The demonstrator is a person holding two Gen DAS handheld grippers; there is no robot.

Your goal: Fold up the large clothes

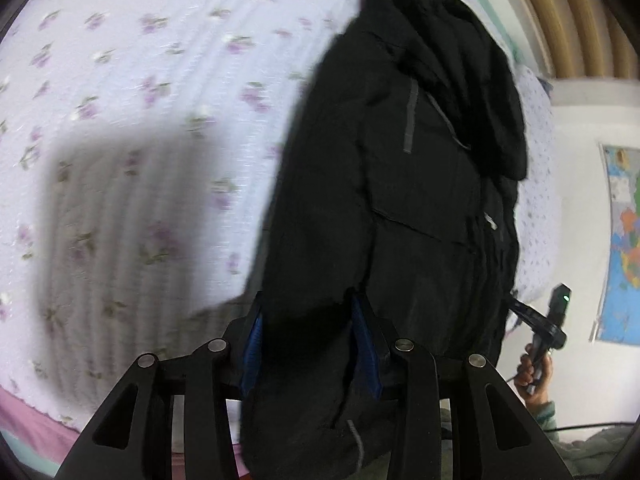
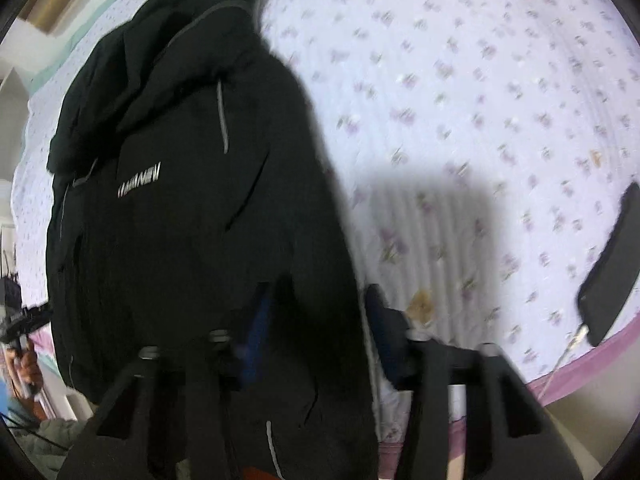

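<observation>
A large black hooded jacket (image 1: 420, 168) with grey zips hangs lifted over the bed, its hood end resting on the floral quilt (image 1: 140, 100). My left gripper (image 1: 308, 332) is shut on the jacket's lower hem, fabric bunched between its blue pads (image 1: 366, 344). In the right wrist view the same jacket (image 2: 180, 200) with a silver logo fills the left half. My right gripper (image 2: 316, 328) holds the jacket's other hem corner, cloth draped over its fingers. The right gripper also shows in the left wrist view (image 1: 548, 324), and the left gripper in the right wrist view (image 2: 20, 320).
The white quilt (image 2: 460, 100) with purple flowers covers the bed, with a pink edge (image 2: 592, 360) at the near side. A dark phone (image 2: 612, 264) with a cable lies near that edge. A wooden headboard (image 1: 568, 12) and a wall map (image 1: 624, 248) stand at the right.
</observation>
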